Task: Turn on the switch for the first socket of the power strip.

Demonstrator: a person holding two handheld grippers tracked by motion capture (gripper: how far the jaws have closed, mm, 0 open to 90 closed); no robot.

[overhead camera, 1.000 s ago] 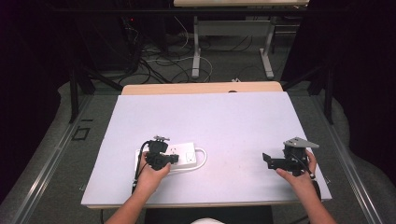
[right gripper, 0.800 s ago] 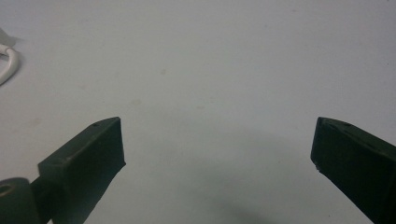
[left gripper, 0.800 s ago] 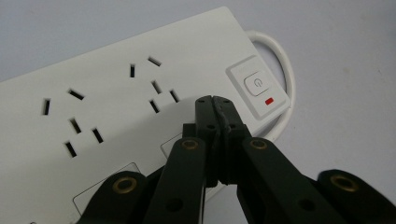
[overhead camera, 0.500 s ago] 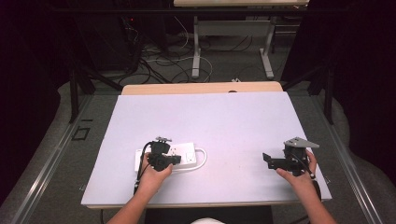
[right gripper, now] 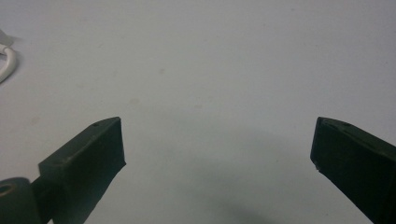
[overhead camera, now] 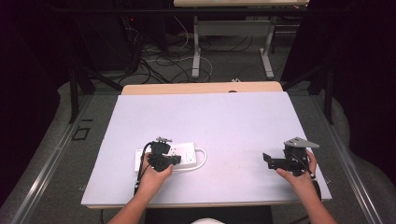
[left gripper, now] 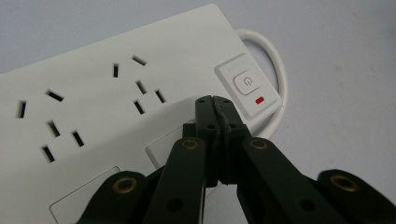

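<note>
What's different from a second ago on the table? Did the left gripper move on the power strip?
Barely anything. The left gripper sits over the white power strip as before, at most nudged a touch; its jaws are shut, tips near the power button. The right gripper has stayed at the right side of the table, jaws open, holding nothing. The strip and its cord haven't shifted.

The power strip (overhead camera: pixel 180 156) lies on the desk (overhead camera: pixel 219 121), near-left. The left claw (overhead camera: pixel 163 156) sits over it. The right claw (overhead camera: pixel 271 161) is well apart, near-right.
</note>
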